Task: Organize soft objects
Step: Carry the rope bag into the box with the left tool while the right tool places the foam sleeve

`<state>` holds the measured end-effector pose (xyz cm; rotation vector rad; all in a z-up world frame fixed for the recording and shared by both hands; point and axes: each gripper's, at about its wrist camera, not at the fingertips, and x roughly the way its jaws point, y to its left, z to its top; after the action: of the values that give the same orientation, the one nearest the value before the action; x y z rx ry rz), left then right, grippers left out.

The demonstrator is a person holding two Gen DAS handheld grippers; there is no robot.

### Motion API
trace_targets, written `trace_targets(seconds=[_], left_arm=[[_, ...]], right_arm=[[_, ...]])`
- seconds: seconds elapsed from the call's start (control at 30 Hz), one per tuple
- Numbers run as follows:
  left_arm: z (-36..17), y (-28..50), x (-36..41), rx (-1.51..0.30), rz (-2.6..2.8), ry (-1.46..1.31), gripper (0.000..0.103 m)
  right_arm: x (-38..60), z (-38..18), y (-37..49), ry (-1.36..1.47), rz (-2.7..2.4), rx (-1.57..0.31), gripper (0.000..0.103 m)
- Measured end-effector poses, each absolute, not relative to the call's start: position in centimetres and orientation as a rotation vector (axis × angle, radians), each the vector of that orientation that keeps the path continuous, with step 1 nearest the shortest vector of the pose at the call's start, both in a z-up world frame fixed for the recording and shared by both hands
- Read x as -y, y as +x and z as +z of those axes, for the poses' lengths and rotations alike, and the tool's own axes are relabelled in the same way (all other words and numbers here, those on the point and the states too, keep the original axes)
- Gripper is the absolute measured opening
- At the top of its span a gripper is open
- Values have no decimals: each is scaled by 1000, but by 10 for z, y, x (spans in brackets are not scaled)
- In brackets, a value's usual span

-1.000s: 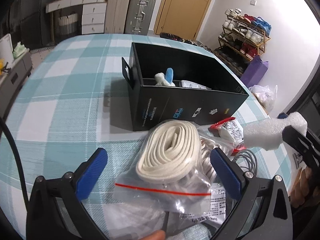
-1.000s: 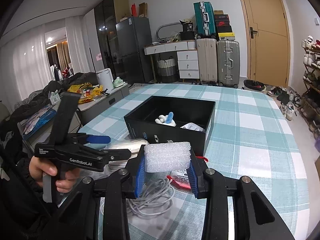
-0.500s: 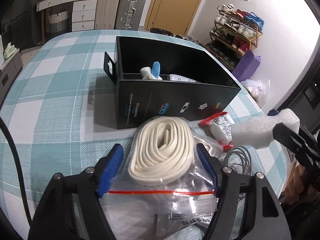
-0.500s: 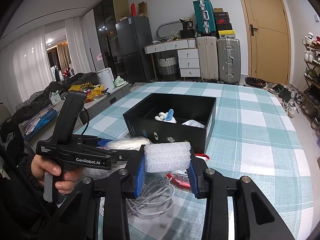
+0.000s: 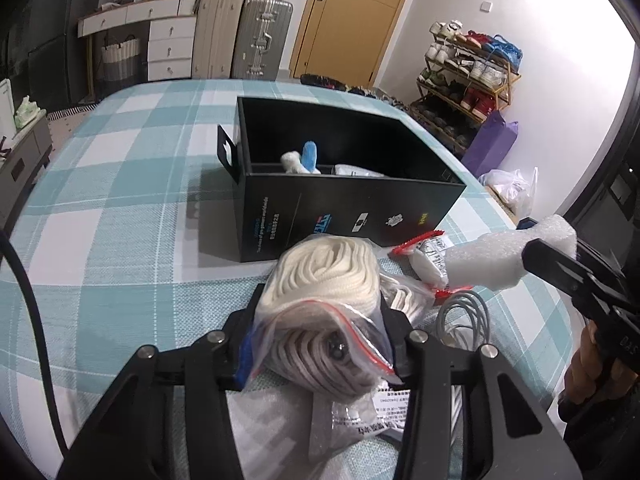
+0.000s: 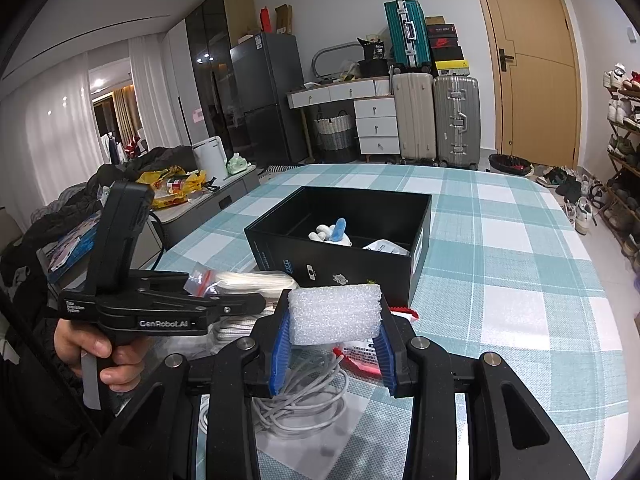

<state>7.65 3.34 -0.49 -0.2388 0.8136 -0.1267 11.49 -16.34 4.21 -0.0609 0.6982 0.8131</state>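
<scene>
A clear zip bag holding a roll of cream strap [image 5: 324, 280] sits between the fingers of my left gripper [image 5: 322, 320]. Its jaws are closing and the pads press the bag's sides, so the bag bulges. From the right wrist view, the left gripper [image 6: 244, 302] is seen side on with the strap bag [image 6: 256, 280] in it, held by a hand [image 6: 100, 356]. My right gripper [image 6: 334, 322] is shut on a white foam block [image 6: 334, 314], held above the table just right of the bag. The foam block [image 5: 492, 260] also shows at the right of the left wrist view. The open black box [image 5: 352, 208] stands just beyond both.
A white and blue soft toy [image 5: 300, 158] and a white packet lie in the box. A coil of grey cable [image 6: 304, 396] and a red-edged packet [image 5: 428, 256] lie on the checked tablecloth [image 5: 120, 220]. Flat plastic packets [image 5: 360, 428] lie under the left gripper.
The left gripper's jaws have closed from wide open onto the strap bag, which now bulges and has tipped up between them. The right gripper and its foam block have stayed put.
</scene>
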Motion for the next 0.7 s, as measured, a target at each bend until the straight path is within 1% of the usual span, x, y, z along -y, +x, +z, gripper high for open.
trace_targets(seconds=[0.4,0.7], left_arm=[[33,52,-40,-683,-98,-216,45],[50,53,-47,-639,-87,-215,45]], right_arm=[[165,56,108,-43,796,-645,37],[169,76,106,-7,758,-590,37]])
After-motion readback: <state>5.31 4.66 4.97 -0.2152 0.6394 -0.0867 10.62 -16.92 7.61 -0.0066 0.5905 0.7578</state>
